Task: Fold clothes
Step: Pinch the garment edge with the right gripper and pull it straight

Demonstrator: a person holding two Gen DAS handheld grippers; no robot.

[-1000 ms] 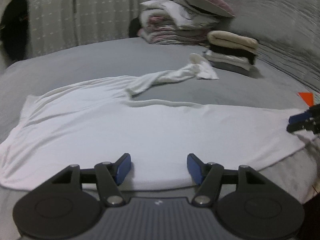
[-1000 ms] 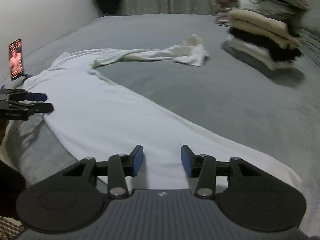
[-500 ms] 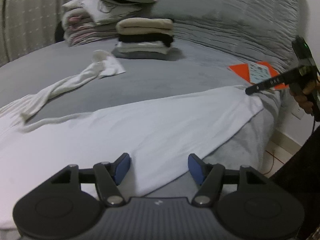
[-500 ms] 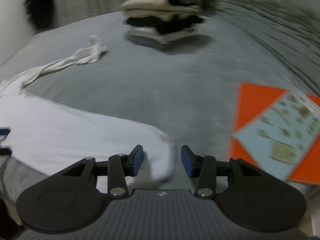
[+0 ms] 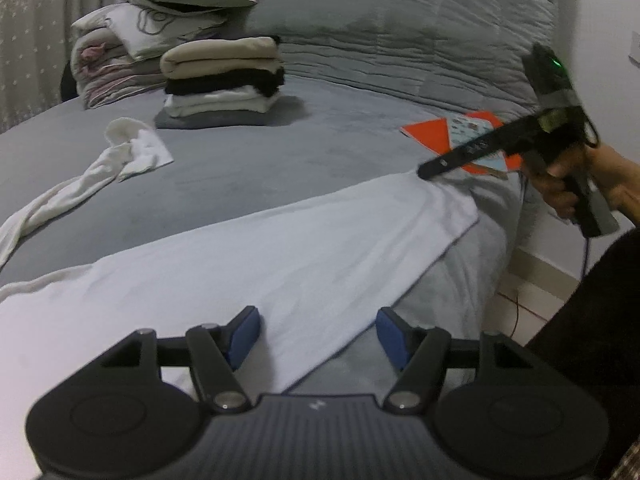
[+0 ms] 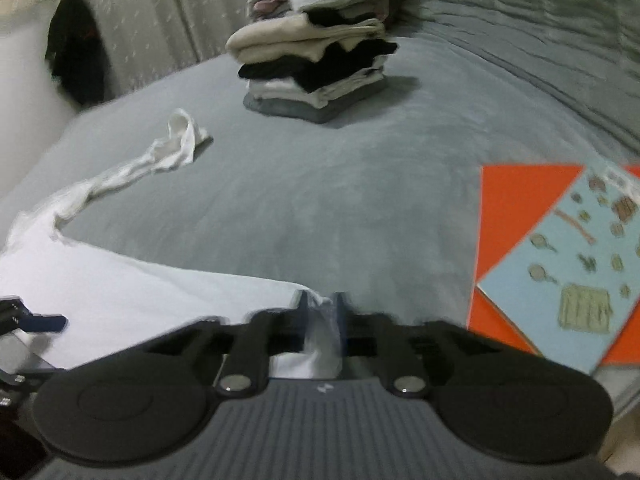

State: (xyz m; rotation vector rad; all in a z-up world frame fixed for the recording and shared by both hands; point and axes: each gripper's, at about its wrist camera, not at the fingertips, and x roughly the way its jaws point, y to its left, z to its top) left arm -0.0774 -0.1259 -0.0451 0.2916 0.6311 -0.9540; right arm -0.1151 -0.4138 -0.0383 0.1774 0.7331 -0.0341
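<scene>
A white garment (image 5: pixel 256 256) lies spread flat along the near edge of the grey bed (image 5: pixel 304 156), one twisted sleeve (image 5: pixel 80 188) trailing toward the back. My left gripper (image 5: pixel 318 336) is open just above the garment's near hem. My right gripper (image 6: pixel 322 312) is shut on the garment's far corner (image 6: pixel 320 328); in the left wrist view it (image 5: pixel 424 171) shows at the right, held by a hand. The garment also shows in the right wrist view (image 6: pixel 132 292).
A stack of folded clothes (image 5: pixel 224 80) stands at the back of the bed, with a pile of pillows and bedding (image 5: pixel 160 36) behind it. An orange and blue booklet (image 6: pixel 560 264) lies right of the garment. The bed's edge drops to the floor (image 5: pixel 536 292) at right.
My right gripper has closed on the garment's corner; half a second ago it was open over it. My left gripper has swung right along the hem and stays open.
</scene>
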